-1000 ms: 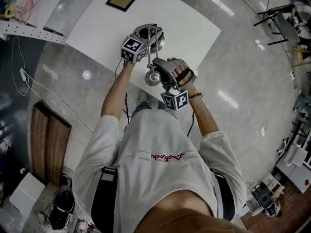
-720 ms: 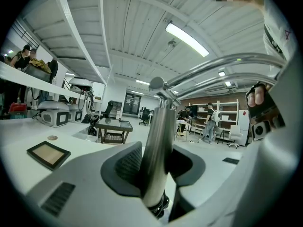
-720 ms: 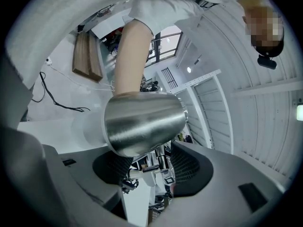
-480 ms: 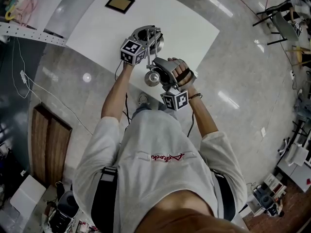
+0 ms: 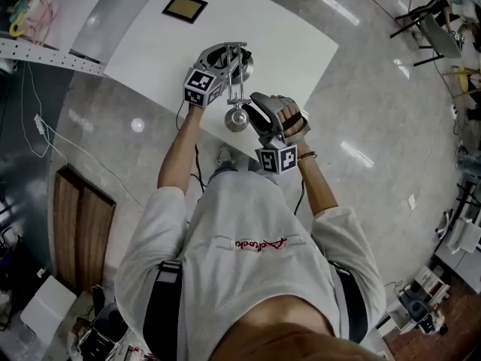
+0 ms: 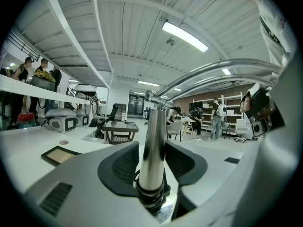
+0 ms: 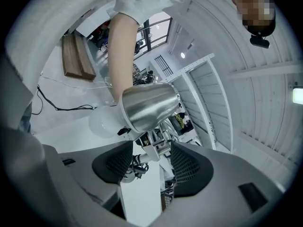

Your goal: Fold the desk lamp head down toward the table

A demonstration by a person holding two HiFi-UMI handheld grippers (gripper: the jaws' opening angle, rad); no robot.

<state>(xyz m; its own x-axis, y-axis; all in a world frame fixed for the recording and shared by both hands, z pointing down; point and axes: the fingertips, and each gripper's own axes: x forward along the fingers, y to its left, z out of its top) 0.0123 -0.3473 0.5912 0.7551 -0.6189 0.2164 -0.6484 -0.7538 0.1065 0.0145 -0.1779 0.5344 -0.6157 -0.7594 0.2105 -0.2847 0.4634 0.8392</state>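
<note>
A chrome desk lamp stands on the white table (image 5: 301, 43), its round base (image 5: 218, 51) by the near edge. Its shade, the lamp head (image 5: 237, 119), hangs out past the table edge on thin rods (image 6: 213, 72). My left gripper (image 5: 224, 68) straddles the upright post (image 6: 152, 145). Its jaws are opening, with a gap showing on each side of the post (image 6: 154, 162). My right gripper (image 5: 254, 102) points at the back of the shiny lamp head (image 7: 149, 107). The head's joint sits between the right gripper's (image 7: 151, 162) spread pads, which do not press on it.
A brown framed square (image 5: 185, 6) lies on the far part of the table and also shows at the left of the left gripper view as the same brown square (image 6: 59, 154). Polished floor surrounds the table. Black chairs (image 5: 432, 25) stand at the far right. A cable runs down from the table edge.
My right gripper has slid slightly right and toward my body, away from the lamp head. The lamp and the left gripper have hardly shifted.
</note>
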